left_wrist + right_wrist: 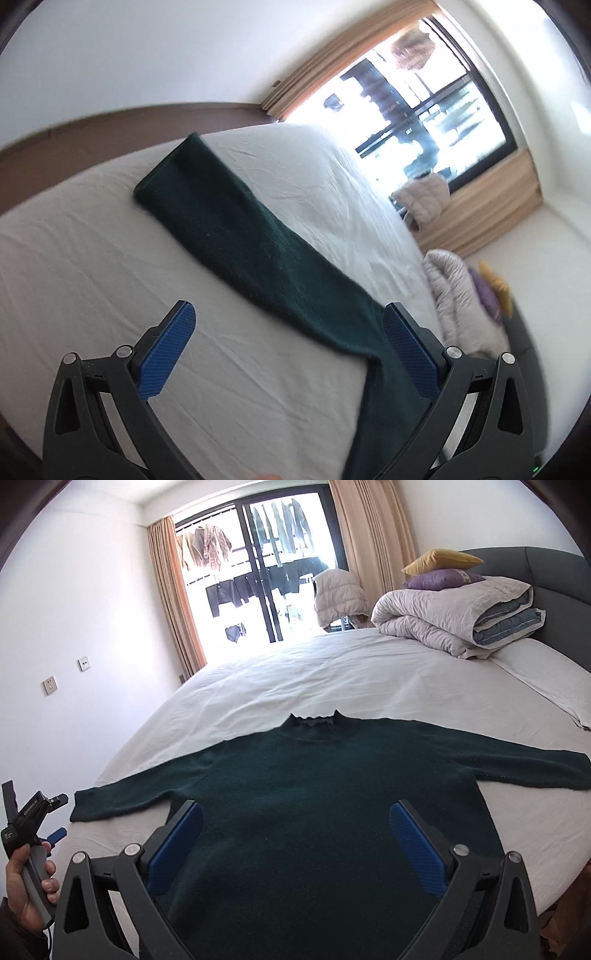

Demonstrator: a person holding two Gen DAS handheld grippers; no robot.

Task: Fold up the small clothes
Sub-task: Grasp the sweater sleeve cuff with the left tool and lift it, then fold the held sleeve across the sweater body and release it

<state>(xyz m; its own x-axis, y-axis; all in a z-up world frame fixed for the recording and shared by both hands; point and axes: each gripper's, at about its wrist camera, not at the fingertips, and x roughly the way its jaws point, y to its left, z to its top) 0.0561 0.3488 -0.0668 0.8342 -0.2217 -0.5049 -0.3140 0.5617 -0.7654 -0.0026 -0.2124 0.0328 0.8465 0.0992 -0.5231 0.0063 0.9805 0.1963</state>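
While the dark green sweater (317,797) lay flat on the white-sheeted bed (351,672), collar toward the far edge and both sleeves spread out sideways, neither tool had yet taken hold of it. The right gripper (295,843) hovered over the sweater's body near the bed's near edge, jaws wide apart and empty. The left gripper (288,349), held in the person's left hand (27,886) off the bed's left side, pointed along the left sleeve (236,236), jaws likewise spread with nothing between them; the sleeve passed just under its right-side finger. Laying the garment out flat probably served to expose sleeve and hem for folding, and the left tool's position suggested that sleeve as the first target. A rolled quilt (454,616) with pillows (441,570) occupied the far right corner, well apart.
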